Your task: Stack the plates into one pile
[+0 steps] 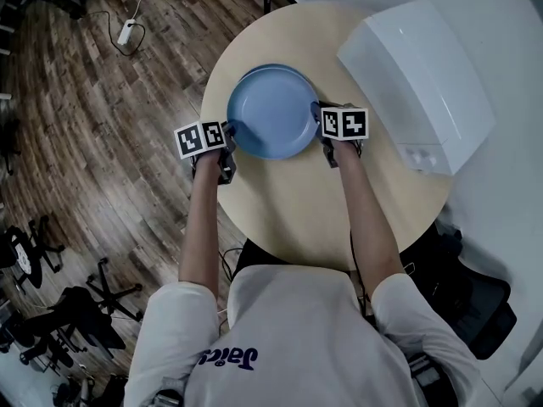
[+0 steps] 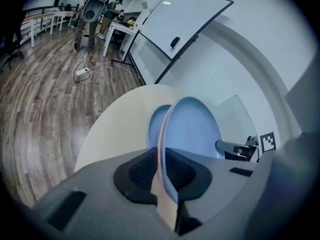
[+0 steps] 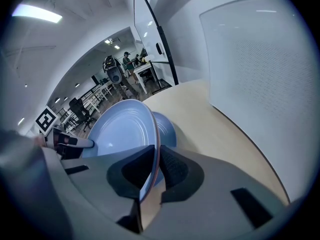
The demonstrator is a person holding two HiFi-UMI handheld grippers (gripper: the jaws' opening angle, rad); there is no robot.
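A blue plate (image 1: 273,115) hangs over the round beige table (image 1: 339,210), carried by both grippers. My left gripper (image 1: 231,134) is shut on its left rim and my right gripper (image 1: 321,127) is shut on its right rim. In the left gripper view the rim of the held plate (image 2: 192,129) runs between the pads of the left gripper (image 2: 161,171), and a second blue plate (image 2: 155,126) lies on the table just beyond and below it. The right gripper view shows the same: the held plate (image 3: 120,129) clamped by the right gripper (image 3: 156,171), with the second plate (image 3: 167,126) behind it.
A large white box (image 1: 416,79) takes up the table's right side, close to the right gripper. Wooden floor (image 1: 102,125) lies left of the table, with a power strip (image 1: 126,30) and office chairs (image 1: 102,295) on it.
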